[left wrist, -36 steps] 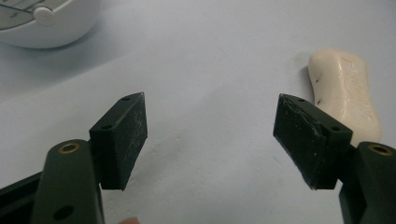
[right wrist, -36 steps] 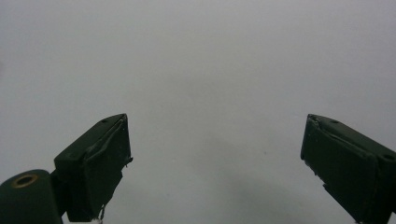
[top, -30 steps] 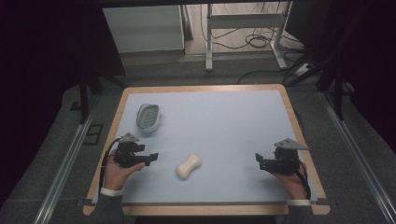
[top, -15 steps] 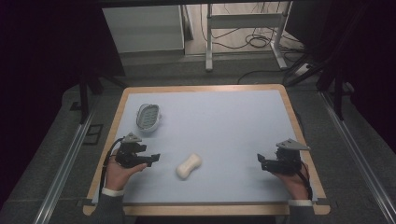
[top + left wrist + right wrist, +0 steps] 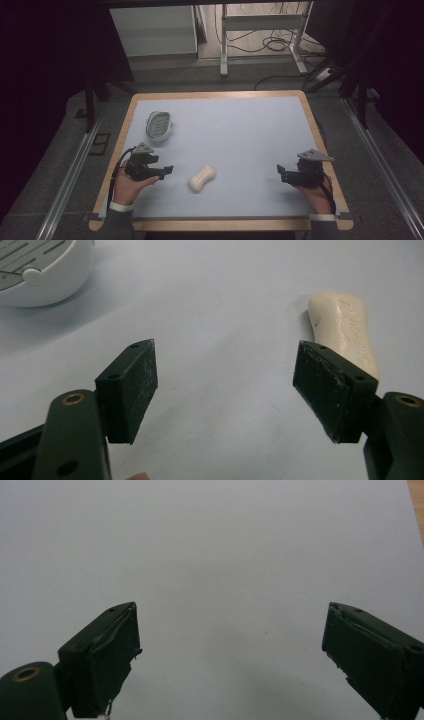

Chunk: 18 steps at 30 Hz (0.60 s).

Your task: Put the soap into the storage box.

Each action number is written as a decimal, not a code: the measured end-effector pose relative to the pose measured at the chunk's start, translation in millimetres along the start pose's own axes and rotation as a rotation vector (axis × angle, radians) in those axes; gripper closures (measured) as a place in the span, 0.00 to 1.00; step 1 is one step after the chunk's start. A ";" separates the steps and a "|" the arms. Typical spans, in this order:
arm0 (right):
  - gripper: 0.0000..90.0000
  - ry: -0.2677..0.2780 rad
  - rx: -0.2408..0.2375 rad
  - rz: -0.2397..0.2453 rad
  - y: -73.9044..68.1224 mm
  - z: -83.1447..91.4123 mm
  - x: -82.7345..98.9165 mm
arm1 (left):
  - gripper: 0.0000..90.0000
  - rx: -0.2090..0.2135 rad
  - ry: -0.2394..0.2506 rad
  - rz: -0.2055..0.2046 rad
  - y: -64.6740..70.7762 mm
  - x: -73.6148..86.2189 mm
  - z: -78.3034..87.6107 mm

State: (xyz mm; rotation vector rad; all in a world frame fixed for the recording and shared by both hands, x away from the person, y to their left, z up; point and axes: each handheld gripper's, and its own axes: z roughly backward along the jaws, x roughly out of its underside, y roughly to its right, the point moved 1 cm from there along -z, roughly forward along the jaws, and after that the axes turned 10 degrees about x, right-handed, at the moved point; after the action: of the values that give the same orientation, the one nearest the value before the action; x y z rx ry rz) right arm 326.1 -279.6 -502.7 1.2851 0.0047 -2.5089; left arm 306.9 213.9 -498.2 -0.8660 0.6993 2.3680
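Note:
A cream bar of soap (image 5: 202, 178) with a pinched waist lies on the pale blue table mat (image 5: 235, 135), near the front left. In the left gripper view the soap (image 5: 345, 330) shows just beyond the right jaw. My left gripper (image 5: 168, 170) is open and rests just left of the soap, apart from it, with nothing between its jaws (image 5: 225, 385). A white soap dish (image 5: 158, 124) with a slotted insert sits farther back on the left (image 5: 35, 270). My right gripper (image 5: 281, 172) is open at the front right over bare mat (image 5: 230, 645).
The mat covers a wooden-edged table (image 5: 320, 130). Metal rails (image 5: 70, 170) run along both sides on the floor. A white frame (image 5: 260, 30) and cables lie beyond the far edge.
The left gripper has edged slightly toward the soap. The right gripper has barely shifted. Soap and dish have stayed put.

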 end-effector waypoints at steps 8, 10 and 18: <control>0.09 0.016 -0.009 -0.014 6.4 4.3 0.4 | 0.29 -0.005 0.002 0.027 1.8 -7.3 3.6; 0.09 0.019 -0.007 -0.018 7.6 5.0 0.5 | 0.29 -0.006 0.001 0.028 2.9 -9.7 5.6; 0.09 0.026 0.004 -0.031 10.3 7.1 0.3 | 0.28 0.020 -0.034 -0.003 9.9 -19.5 9.4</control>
State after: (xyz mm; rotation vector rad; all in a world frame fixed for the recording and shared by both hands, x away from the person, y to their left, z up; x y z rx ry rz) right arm 323.2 -290.5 -497.2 1.3283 0.0256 -2.5192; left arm 309.7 206.8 -475.6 -0.8162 0.7057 2.3635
